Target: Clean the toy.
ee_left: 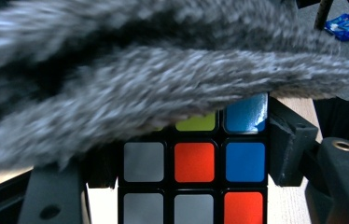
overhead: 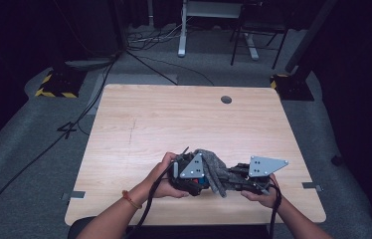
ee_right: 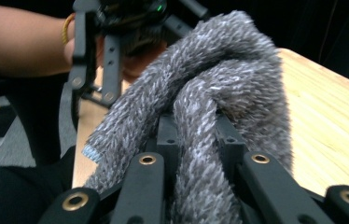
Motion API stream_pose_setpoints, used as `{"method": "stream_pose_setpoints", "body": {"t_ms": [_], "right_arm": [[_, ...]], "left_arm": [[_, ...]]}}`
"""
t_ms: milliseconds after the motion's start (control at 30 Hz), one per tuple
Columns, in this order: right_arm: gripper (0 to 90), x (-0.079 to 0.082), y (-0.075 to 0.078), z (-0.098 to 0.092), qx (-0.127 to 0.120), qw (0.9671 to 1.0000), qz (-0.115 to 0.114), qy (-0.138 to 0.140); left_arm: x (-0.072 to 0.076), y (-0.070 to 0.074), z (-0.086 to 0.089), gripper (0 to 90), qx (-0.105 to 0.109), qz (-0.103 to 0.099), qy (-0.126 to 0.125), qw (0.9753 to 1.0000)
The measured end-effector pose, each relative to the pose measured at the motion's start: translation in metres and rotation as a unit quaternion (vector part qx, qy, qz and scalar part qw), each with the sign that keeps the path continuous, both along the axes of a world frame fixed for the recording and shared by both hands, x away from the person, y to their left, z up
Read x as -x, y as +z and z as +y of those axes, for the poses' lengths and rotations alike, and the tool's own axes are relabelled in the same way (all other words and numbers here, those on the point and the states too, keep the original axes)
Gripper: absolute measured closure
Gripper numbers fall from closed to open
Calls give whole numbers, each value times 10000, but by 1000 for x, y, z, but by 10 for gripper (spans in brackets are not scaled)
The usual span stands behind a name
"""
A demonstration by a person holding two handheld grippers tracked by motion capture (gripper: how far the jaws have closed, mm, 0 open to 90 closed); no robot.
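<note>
In the high view, both hands meet at the lower middle of the frame, over the near part of the wooden counter (overhead: pixel 149 119). At left of that cluster the left tongs (overhead: pixel 197 180) sit under a grey three-cornered plate, and a patch of red and blue shows beneath them. That is the cube (ee_left: pixel 193 163), which the left gripper view shows at lower centre, held between the two black jaws: one jaw presses its right side, the other stands at its left, so these tongs are closed around it to the cube's width. Its visible face carries grey, orange, blue and yellow-green squares. A fuzzy grey cloth (ee_left: pixel 163 79) lies across the upper half of that view, covering the top of the cube and touching it. In the high view the cloth (overhead: pixel 216 172) bunches between the two grippers. To its right are the right tongs (overhead: pixel 233 178), pointing left. In the right gripper view, their jaws are nearly closed on a thick fold of the cloth (ee_right: pixel 219 98), which rises between them at centre frame; the left hand (ee_right: pixel 70 49) shows at upper left.
</note>
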State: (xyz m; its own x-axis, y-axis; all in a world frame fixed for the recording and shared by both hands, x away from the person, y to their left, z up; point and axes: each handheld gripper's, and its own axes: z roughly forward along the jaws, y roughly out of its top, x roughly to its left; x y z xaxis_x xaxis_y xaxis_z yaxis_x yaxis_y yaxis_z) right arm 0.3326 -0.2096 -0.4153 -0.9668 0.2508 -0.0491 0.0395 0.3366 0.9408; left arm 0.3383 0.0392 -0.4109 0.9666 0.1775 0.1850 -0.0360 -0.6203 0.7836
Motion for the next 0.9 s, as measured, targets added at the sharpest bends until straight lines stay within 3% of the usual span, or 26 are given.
{"method": "stream_pose_setpoints", "body": {"t_ms": [133,167,333,400,633,900], "right_arm": [[770,-2,1,1,123,9995,-123,-261],[770,-3,0,1,220,9991,-162,-335],[771,-15,-17,-5,565,9969,133,-537],[771,-17,-21,-5,637,9965,204,-506],[771,-12,-23,-2,566,9976,316,-232],[771,-10,-22,0,580,9977,335,-100]], "left_arm": [[1,3,0,330,25,-65,40,10000],[-1,4,2,330,127,-9,74,9999],[-3,13,16,330,437,-24,175,9989],[-4,16,20,330,552,-11,189,9983],[-4,15,21,329,498,-17,155,9986],[-10,18,29,329,598,-95,497,9969]]}}
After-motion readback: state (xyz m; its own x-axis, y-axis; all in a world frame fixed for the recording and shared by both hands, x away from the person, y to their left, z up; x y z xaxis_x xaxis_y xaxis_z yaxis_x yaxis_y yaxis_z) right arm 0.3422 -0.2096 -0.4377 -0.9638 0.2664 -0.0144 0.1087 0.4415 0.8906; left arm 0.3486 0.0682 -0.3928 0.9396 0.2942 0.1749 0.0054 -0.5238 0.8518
